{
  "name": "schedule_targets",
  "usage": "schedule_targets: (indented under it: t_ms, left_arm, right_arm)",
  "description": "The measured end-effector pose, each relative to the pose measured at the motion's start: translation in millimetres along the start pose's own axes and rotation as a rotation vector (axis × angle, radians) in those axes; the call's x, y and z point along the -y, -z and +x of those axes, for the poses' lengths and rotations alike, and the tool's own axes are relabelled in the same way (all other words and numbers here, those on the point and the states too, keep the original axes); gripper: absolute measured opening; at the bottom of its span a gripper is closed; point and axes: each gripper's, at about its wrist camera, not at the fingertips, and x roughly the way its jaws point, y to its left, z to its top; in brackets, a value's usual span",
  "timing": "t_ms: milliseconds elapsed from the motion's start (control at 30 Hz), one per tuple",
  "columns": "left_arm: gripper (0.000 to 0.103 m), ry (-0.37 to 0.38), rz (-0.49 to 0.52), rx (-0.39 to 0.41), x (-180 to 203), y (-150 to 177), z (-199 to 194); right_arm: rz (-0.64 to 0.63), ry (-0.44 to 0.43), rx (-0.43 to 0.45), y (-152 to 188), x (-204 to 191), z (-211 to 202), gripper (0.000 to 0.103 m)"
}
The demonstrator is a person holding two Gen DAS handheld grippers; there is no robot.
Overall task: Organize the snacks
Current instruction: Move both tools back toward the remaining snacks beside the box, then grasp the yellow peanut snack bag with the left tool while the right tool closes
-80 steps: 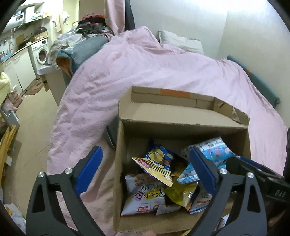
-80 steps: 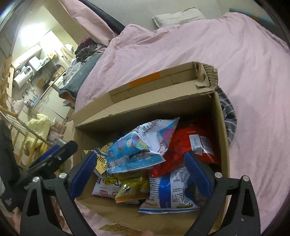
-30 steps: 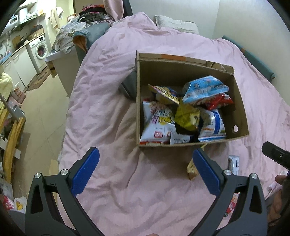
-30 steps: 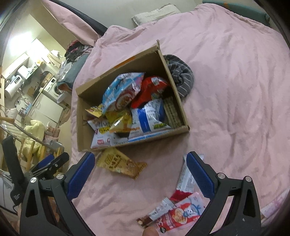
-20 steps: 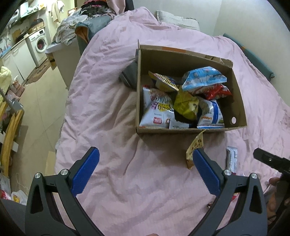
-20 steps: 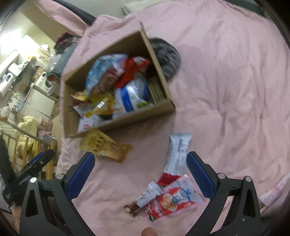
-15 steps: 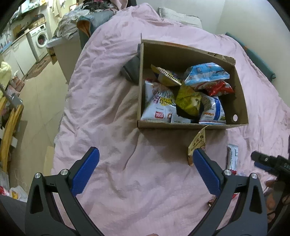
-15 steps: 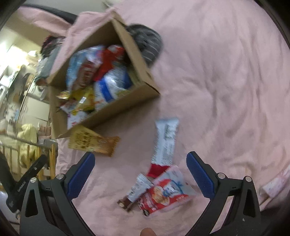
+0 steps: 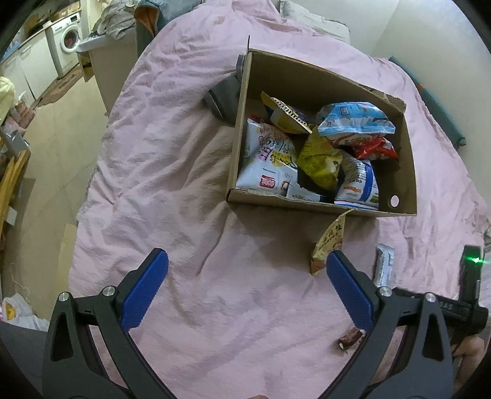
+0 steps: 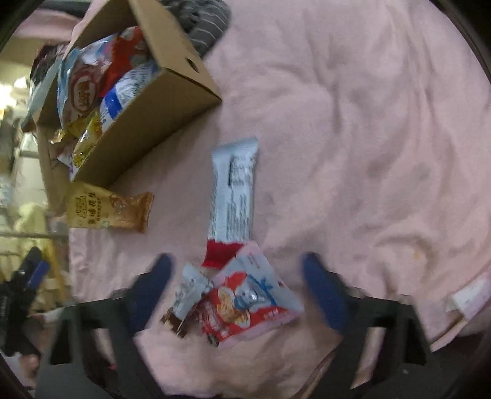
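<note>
Your cardboard box (image 9: 319, 206) sat on the pink duvet (image 9: 172, 172), open at the top and packed with snack bags: a white bag (image 9: 270, 159), a yellow bag (image 9: 319, 159), a light-blue bag (image 9: 353, 118), a red bag (image 9: 376, 150) and a blue-and-white bag (image 9: 357, 184). Outside the box, just beside its near wall, an orange-tan peanut packet (image 10: 107, 210) lay on the duvet, one corner touching or nearly touching the wall in the left wrist view. Farther from the box lay a long white-and-red bar wrapper (image 10: 233, 196), and touching its red end, a red-and-white pouch (image 10: 245, 302) with a small brown-ended bar (image 10: 184, 299) against it. Your right gripper (image 10: 236, 291) pointed steeply down over that cluster, its blue pads blurred; the jaws had just been closing but stood apart, with the pouch and small bar between them, and no pad pressed on either. Your left gripper (image 9: 245, 288) hung on the near side of the box with jaws wide apart over bare duvet, holding nothing; the peanut packet showed just past its right pad (image 9: 349, 291). Against the far side of the box lay a grey striped garment (image 10: 199, 18). Beyond the bed, well apart from the box, stood a washing machine (image 9: 69, 33).
</note>
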Motion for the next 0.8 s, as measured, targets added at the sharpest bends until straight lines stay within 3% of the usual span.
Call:
schedule_targets:
  t_ms: [133, 233, 267, 367, 533, 633, 800]
  left_arm:
    - [0.102, 0.011, -0.008, -0.005, 2, -1, 1]
    - [0.102, 0.018, -0.006, -0.010, 5, 0, 3]
    - [0.102, 0.017, -0.003, -0.010, 6, 0, 3]
    - [0.102, 0.007, 0.007, -0.001, 8, 1, 2]
    - [0.102, -0.007, -0.006, 0.002, 4, 1, 4]
    - [0.102, -0.016, -0.007, 0.008, 3, 2, 3]
    - [0.102, -0.036, 0.015, 0.026, 6, 3, 2]
  right_arm:
    - [-0.032, 0.012, -0.048, 4, 5, 9, 0.059]
    - [-0.084, 0.047, -0.059, 8, 1, 12, 0.037]
    - [-0.098, 0.044, -0.053, 11, 1, 8, 0.018]
    - [-0.155, 0.000, -0.023, 19, -4, -4, 0.002]
    - [-0.237, -0.132, 0.090, 25, -23, -42, 0.000]
    - [-0.297, -0.067, 0.228, 28, -31, -68, 0.000]
    - [-0.339, -0.076, 0.356, 28, -47, -89, 0.000]
